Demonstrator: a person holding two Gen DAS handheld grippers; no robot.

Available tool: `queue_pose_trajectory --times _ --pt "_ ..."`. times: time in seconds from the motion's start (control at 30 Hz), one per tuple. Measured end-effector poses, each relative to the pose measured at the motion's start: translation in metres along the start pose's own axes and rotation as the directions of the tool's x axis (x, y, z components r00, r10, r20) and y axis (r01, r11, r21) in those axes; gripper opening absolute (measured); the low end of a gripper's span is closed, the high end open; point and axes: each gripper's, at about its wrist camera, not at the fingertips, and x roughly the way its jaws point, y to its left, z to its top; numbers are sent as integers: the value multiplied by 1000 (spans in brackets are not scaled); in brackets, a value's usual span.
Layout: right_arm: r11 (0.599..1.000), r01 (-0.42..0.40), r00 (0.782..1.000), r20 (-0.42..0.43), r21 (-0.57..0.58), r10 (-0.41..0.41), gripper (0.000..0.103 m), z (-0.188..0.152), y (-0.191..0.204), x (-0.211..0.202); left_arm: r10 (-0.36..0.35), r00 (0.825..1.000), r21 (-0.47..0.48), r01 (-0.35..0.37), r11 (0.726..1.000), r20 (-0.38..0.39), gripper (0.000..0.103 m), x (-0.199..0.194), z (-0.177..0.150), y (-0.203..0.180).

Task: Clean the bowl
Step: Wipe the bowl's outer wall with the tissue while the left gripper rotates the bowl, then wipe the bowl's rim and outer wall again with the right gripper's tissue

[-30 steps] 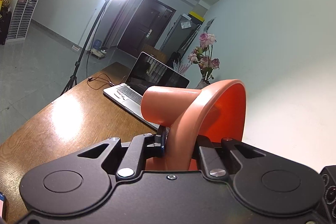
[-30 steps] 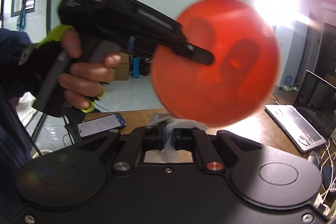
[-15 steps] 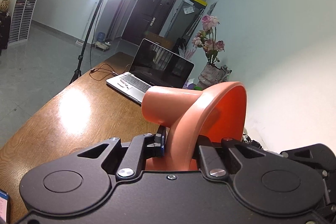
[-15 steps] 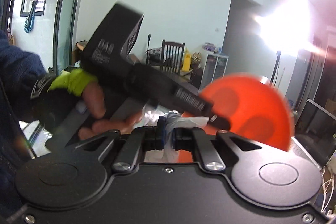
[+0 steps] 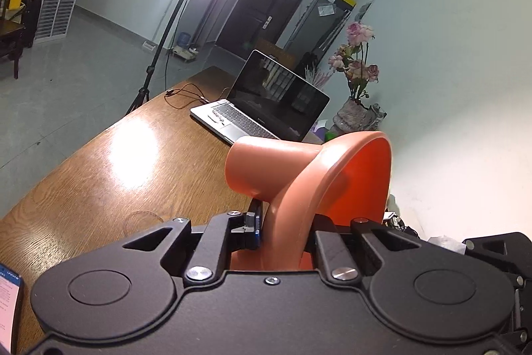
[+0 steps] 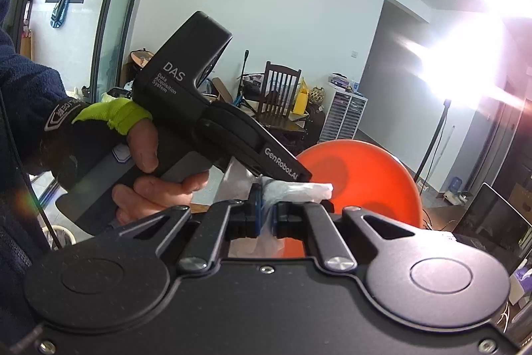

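Observation:
My left gripper is shut on the rim of an orange bowl and holds it on edge above the wooden table, its foot pointing left. In the right wrist view the bowl's orange inside faces me, with the left gripper clamped on its rim. My right gripper is shut on a crumpled white tissue, whose tip lies against the bowl's inside.
An open laptop sits on the table ahead, with a cable beside it and a vase of pink flowers at the wall. A phone lies at the lower left. A lamp stand is on the floor.
The bowl has sunk lower in the right wrist view and turned its inside toward the tissue. The left gripper tilted, bringing more table and laptop into view.

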Motion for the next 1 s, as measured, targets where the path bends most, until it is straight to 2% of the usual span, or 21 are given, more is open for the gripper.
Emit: queue_pose_trajectory --times 0.2,0.47,0.6,0.8,1.0 --pt "1000 15 1000 13 -5 -15 7 3 -6 -10 -13 1000 -65 11 998 -26 10 -2 0 10" --pt "999 43 998 39 -17 -42 7 5 -9 -13 -28 999 -94 26 995 -23 10 -11 1 9" --pt "997 77 995 65 3 -77 7 7 -18 -15 -33 999 -87 30 996 -34 10 -15 -2 7" --pt "997 78 995 71 -26 -76 7 14 -18 -5 -30 999 -77 28 997 -31 10 -18 -6 0" --pt "982 187 982 32 -24 -187 7 7 -28 -1 -6 1000 -56 6 998 11 10 -27 -1 -2"
